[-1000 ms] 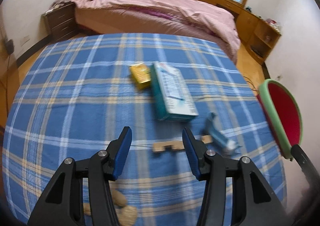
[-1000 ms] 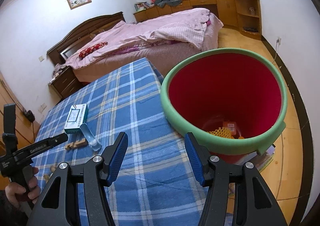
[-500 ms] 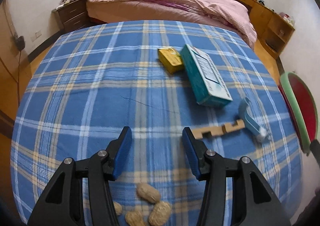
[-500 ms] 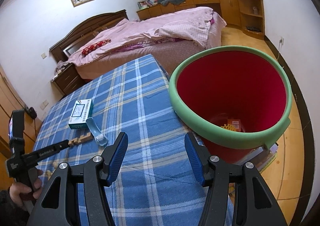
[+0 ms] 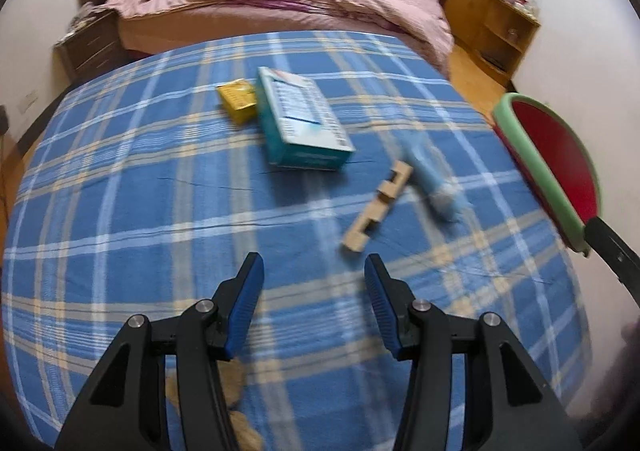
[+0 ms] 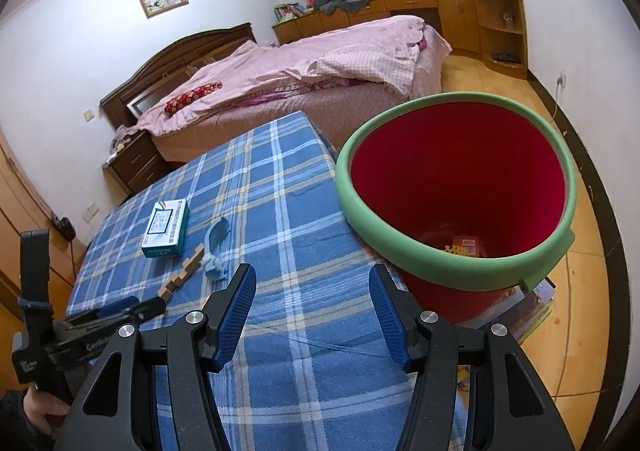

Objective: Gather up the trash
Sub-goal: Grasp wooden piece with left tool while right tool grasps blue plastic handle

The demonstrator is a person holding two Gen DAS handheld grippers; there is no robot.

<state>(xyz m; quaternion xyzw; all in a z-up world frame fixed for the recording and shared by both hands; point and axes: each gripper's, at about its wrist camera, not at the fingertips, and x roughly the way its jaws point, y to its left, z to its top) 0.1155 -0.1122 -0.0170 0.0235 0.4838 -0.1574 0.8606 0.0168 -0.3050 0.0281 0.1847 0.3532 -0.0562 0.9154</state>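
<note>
On the blue plaid table (image 5: 120, 179) lie a notched wooden piece (image 5: 378, 209), a pale blue tube (image 5: 432, 179), a teal box (image 5: 300, 123), a yellow packet (image 5: 238, 101) and peanuts (image 5: 236, 383) under my left gripper. My left gripper (image 5: 314, 307) is open and empty, just short of the wooden piece. My right gripper (image 6: 312, 315) is open and empty above the table's near edge, beside the red bin with a green rim (image 6: 456, 275). The bin holds some small trash. The wooden piece (image 6: 184, 277), tube (image 6: 214, 247) and box (image 6: 166, 227) also show in the right wrist view.
The bin (image 5: 536, 171) stands off the table's right edge. A bed with a pink cover (image 6: 304, 63) lies beyond the table. A nightstand (image 6: 136, 163) and wooden cabinets (image 6: 484, 23) line the walls. Books lie on the floor by the bin (image 6: 536, 303).
My left gripper has swung right and forward toward the wooden piece; the peanuts now sit under its fingers. My right gripper has shifted slightly, still open by the bin.
</note>
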